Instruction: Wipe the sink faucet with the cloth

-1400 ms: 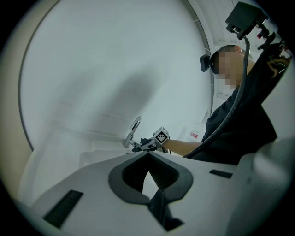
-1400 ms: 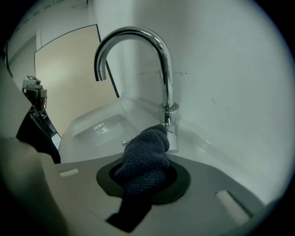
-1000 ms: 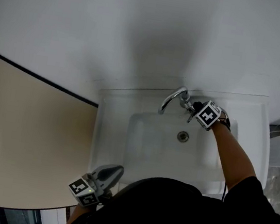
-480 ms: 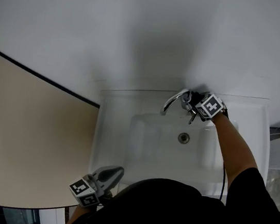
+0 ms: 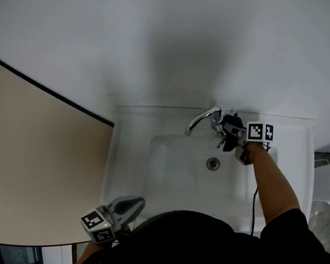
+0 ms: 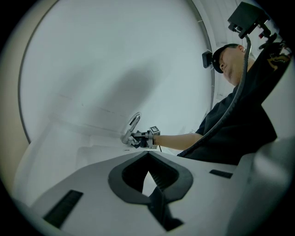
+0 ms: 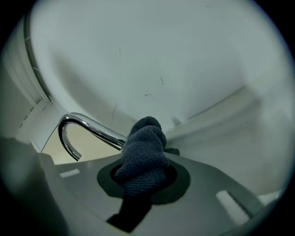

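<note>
A chrome faucet (image 5: 202,120) curves over the white sink (image 5: 131,154) from its back rim. My right gripper (image 5: 233,136) is at the faucet's base, shut on a bunched dark blue-grey cloth (image 5: 233,121). Its jaws have just been closing further on that cloth. In the right gripper view the cloth (image 7: 143,150) bulges out of the jaws and lies against the faucet (image 7: 87,125) where the spout meets its base. My left gripper (image 5: 124,205) is shut and empty, held low at the sink's front left corner. Its own view shows the faucet (image 6: 133,125) and the right gripper (image 6: 138,138) far off.
A drain (image 5: 212,164) sits in the basin under the right arm. A plain white wall (image 5: 167,36) rises behind the sink. A beige surface (image 5: 25,163) lies left of the sink. The person's dark-clothed body (image 5: 196,250) covers the sink's front edge.
The right gripper has rolled over at the faucet base, so its marker cube now faces up and sits farther right. The cloth stays on the faucet. The left gripper has not moved.
</note>
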`<state>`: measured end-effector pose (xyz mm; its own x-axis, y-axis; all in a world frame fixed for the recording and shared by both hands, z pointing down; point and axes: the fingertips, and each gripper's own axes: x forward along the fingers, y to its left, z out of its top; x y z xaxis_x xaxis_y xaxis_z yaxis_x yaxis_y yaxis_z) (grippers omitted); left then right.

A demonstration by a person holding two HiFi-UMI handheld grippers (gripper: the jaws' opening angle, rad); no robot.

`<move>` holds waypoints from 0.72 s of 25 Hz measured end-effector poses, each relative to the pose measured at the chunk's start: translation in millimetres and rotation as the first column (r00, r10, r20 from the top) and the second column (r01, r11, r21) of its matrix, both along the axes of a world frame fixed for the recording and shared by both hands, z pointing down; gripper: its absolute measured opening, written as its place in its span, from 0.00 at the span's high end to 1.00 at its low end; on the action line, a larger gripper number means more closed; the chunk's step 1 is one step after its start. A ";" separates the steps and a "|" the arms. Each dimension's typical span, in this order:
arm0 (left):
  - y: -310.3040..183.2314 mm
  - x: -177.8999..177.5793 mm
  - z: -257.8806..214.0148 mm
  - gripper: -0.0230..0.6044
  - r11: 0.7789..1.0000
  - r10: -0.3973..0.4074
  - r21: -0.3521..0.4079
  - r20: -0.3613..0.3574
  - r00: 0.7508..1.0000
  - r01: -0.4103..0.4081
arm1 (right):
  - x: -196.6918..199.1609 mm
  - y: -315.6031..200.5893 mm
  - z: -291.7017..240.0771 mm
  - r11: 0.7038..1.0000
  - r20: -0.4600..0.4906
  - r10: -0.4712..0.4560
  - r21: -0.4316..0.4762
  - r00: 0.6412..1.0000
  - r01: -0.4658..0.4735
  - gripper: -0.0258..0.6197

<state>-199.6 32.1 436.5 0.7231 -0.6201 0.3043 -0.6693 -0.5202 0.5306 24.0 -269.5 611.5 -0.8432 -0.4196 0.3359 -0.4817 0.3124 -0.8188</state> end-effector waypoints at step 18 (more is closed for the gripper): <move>-7.4 -0.1 9.9 0.96 1.000 -0.011 -0.006 -0.024 1.000 0.011 | 12.3 2.1 5.6 0.915 0.018 0.404 -0.009 0.915 -0.404 0.87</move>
<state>-199.7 24.7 446.4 0.7232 -0.6264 0.2908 -0.6622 -0.5096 0.5494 36.3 -267.4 617.1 -0.6086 -0.7240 0.3249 -0.5506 0.0905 -0.8298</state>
